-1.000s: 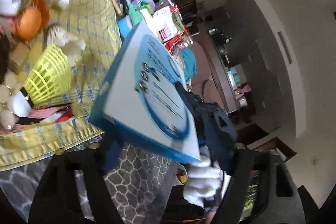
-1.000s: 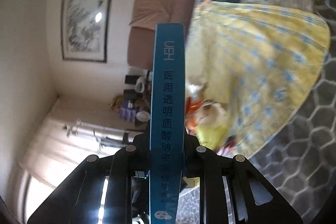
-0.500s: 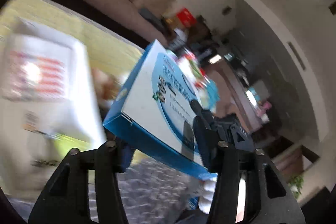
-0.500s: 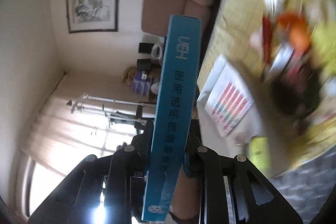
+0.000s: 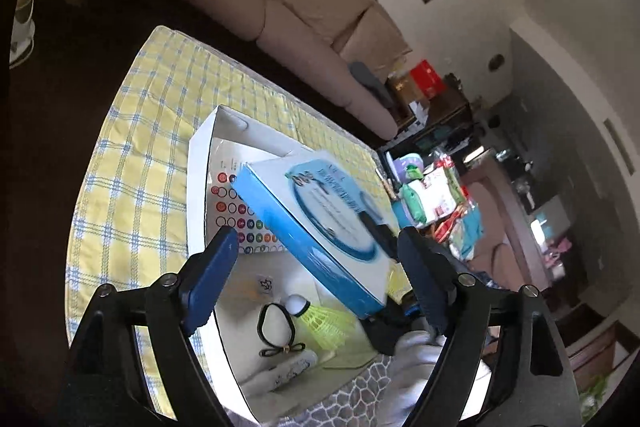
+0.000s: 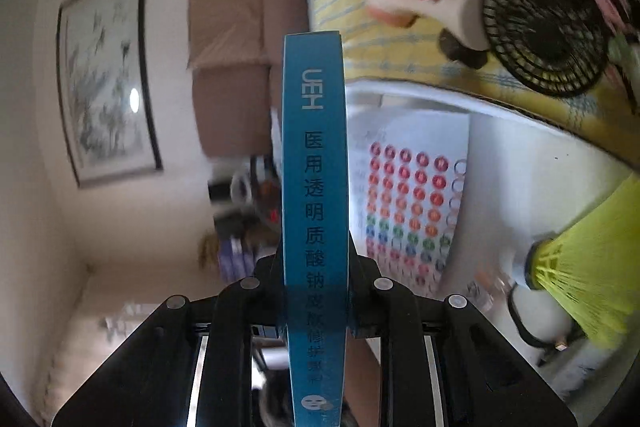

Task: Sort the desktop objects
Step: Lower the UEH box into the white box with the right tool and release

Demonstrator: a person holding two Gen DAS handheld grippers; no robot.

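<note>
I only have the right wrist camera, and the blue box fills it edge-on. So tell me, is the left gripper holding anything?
Observer: No. The left gripper is open and empty, with the blue box in front of it.
Operator: How does the box sit over the white tray?
Observer: It is tilted above the white tray and hides part of the sticker sheet.
Operator: What is on its broad face?
Observer: The face is white with a blue ring and some print. It is turned toward the left camera.
</note>
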